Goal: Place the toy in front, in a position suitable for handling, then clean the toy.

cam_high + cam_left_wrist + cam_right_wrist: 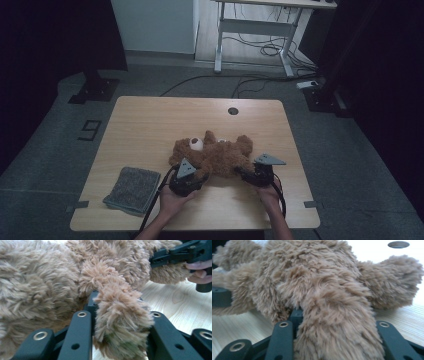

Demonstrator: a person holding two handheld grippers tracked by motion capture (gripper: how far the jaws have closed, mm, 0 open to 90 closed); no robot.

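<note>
A brown teddy bear [215,152] lies flat on the desk [150,125], just right of the frame's centre in the high view, head toward the left. Two forearms rise from the bottom edge, hands wrapped around the gripper bodies. The left gripper [196,176] sits at the bear's lower left and points up-frame; in the left gripper view a furry limb [120,322] lies between its fingers [78,335], which touch the fur on both sides in a loose grasp. The right gripper [244,173] sits at the bear's lower right, angled toward the upper left; in the right gripper view another limb [337,335] fills the gap between its fingers [280,340]. A grey cloth [132,190] lies at the lower left of the desk.
</note>
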